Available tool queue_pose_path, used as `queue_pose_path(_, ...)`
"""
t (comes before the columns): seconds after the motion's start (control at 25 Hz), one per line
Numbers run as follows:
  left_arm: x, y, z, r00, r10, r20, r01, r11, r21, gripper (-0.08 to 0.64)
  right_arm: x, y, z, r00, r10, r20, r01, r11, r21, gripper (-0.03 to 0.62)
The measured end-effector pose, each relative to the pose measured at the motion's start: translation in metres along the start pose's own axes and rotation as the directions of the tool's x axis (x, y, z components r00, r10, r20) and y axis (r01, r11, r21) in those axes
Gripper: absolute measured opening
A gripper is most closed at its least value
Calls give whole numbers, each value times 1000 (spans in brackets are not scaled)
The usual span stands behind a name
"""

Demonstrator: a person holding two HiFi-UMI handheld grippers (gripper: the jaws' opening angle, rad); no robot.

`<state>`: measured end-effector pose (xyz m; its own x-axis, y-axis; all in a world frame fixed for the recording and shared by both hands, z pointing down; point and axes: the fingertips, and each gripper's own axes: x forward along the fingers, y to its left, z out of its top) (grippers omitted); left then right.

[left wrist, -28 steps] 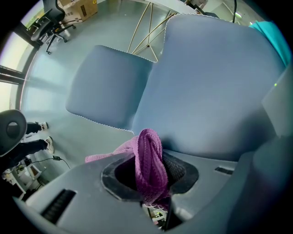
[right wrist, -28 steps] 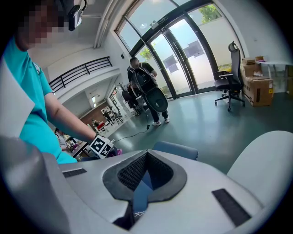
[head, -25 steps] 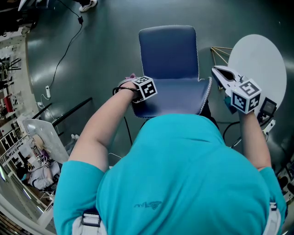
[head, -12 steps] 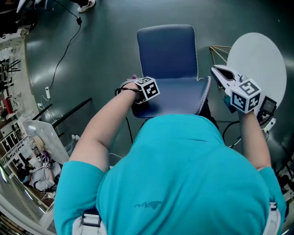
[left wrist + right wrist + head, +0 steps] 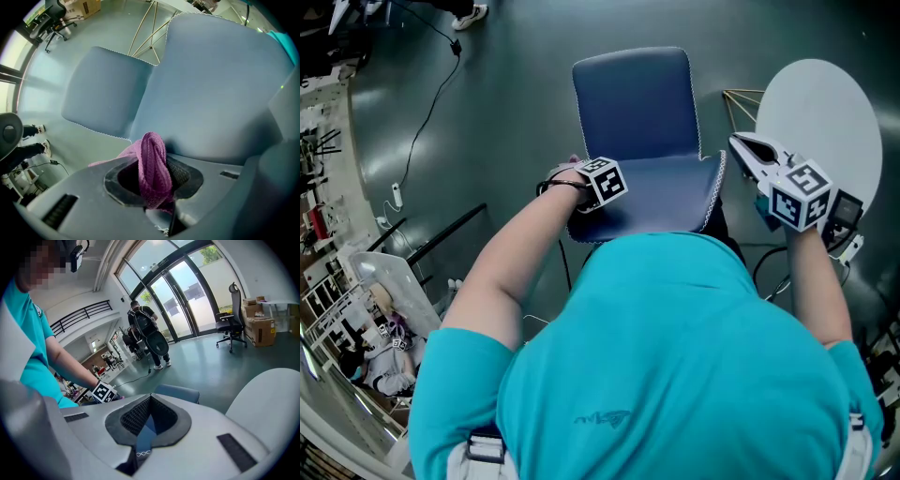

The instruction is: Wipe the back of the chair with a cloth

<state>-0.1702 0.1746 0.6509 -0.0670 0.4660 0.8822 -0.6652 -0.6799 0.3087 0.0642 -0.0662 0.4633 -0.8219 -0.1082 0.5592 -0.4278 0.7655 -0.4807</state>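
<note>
The blue chair [image 5: 633, 103] stands in front of the person, with a round white table [image 5: 820, 112] to its right. The right gripper [image 5: 742, 148] hovers beside the backrest, its jaws together on nothing. The left gripper [image 5: 152, 187] clamps a bunched pink cloth [image 5: 152, 161] just beside the backrest's left edge

The left gripper [image 5: 153, 185] clamps a bunched purple knitted cloth [image 5: 152, 161] between its fingers [image 5: 183, 172], just beside the blue padded chair [image 5: 211, 93].
</note>
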Motion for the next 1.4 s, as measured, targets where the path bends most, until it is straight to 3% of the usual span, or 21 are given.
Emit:
queue_pose_path(0.28,-9,-17,27,994,-78,73,83,994,-75,107,-8,-7,-1,1000,-19,6,19,1000,15,-2)
queue_pose_path(0.64,-16,-23,49,992,-90,89,99,989,-111,107,-16,-10,-8,1000,-24,10,24,999,36,-2)
queue_pose_path(0.96,-20,-32,76,977,-140,160,168,968,-184,107,-25,-17,-14,999,-37,17,36,998,47,-2)
queue_pose_path(1.4,-30,-34,106,966,-148,210,192,959,-208,107,-38,-22,-14,998,-53,27,51,997,60,-2)
